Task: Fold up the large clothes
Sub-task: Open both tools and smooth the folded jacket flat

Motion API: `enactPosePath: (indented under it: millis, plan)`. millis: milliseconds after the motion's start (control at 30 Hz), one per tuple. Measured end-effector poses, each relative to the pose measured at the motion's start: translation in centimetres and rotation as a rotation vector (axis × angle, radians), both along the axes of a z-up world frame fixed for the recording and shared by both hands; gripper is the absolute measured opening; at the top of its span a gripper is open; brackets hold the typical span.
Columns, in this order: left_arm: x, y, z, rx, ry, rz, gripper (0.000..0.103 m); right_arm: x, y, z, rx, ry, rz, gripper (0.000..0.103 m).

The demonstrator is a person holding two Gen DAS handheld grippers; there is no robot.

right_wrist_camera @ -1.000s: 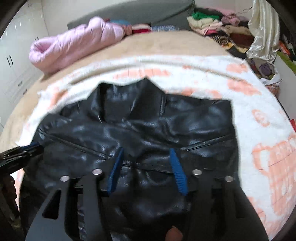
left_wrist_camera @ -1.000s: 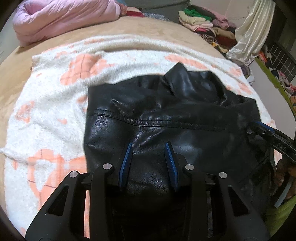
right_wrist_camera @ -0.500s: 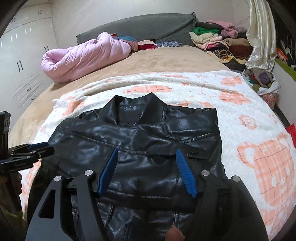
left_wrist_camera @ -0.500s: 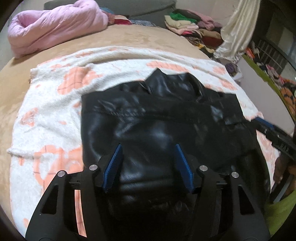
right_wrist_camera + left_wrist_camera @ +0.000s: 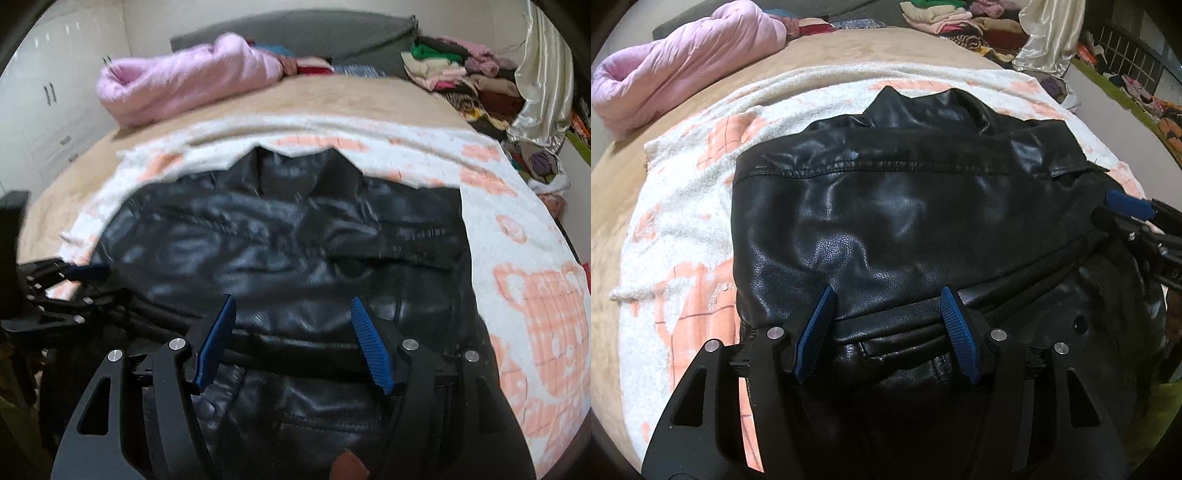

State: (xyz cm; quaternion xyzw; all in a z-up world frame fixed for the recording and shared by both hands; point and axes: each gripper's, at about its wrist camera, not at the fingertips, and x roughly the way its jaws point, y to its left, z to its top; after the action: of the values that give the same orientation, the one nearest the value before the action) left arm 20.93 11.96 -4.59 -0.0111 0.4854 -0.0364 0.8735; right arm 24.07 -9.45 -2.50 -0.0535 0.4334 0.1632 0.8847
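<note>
- Since 1 second ago, both my grippers have spread wider and pulled back toward the near edge of the black leather jacket (image 5: 905, 221), which now lies doubled over with its collar pointing away from me.
- My left gripper (image 5: 886, 325) has its 2 blue-padded fingers (image 5: 814, 330) spread wide, hovering above the folded lower edge; it pinches nothing, and I cannot tell whether the tips graze the leather.
- My right gripper (image 5: 293, 339) is equally wide open over the right half of the jacket and holds nothing either; that view is blurred by motion.
- I judge 1 fold, hem toward shoulders, is just laid down and released; the next move calls for taking 1 side of the bundle and bringing it across, or pressing the stiff leather flat so it does not spring open.
- The jacket rests in the middle of a fluffy white blanket with peach checked patches (image 5: 687, 229), spread over the tan bed cover (image 5: 613, 192).
- Farther off lie a rolled pink quilted duvet (image 5: 192, 77) and a heap of folded clothes (image 5: 465, 70) by the grey headboard (image 5: 295, 33).
</note>
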Motion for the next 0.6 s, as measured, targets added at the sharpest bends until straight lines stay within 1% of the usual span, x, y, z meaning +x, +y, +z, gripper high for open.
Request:
enactPosePath:
  millis: [100,200,267,333,367,433,500,533,600]
  plan:
    - [0.2,0.2,-0.3,-0.011,0.004,0.0,0.052,0.8,-0.4,-2.2,-0.024,0.079,-0.032,0.063]
    - [0.2,0.2,-0.3,-0.012,0.003,-0.005,0.052,1.0,-0.7,-3.9,-0.009,0.101,-0.037,0.064]
    - [0.0,0.3,-0.2,-0.019,0.0,-0.006,0.052,1.0,-1.2,-4.1,0.032,0.108,-0.051,0.064]
    - [-0.1,0.5,0.0,-0.033,-0.005,-0.005,0.052,0.9,-1.8,-3.6,0.08,0.106,-0.069,0.063]
    - [-0.2,0.5,0.1,-0.036,-0.007,-0.004,0.052,0.7,-1.8,-3.2,0.089,0.096,-0.072,0.063]
    - [-0.6,0.6,0.5,-0.041,-0.018,-0.003,0.053,0.3,-1.9,-2.5,0.096,0.075,-0.073,0.064]
    - [-1.0,0.8,1.2,-0.057,-0.035,0.0,0.057,0.0,-2.0,-1.8,0.103,0.058,-0.078,0.064]
    - [-1.1,0.8,1.4,-0.067,-0.04,0.002,0.059,-0.2,-2.1,-1.5,0.107,0.05,-0.076,0.065]
    - [-1.4,1.1,1.9,-0.081,-0.054,0.005,0.06,-0.5,-2.1,-0.9,0.11,0.04,-0.074,0.069]
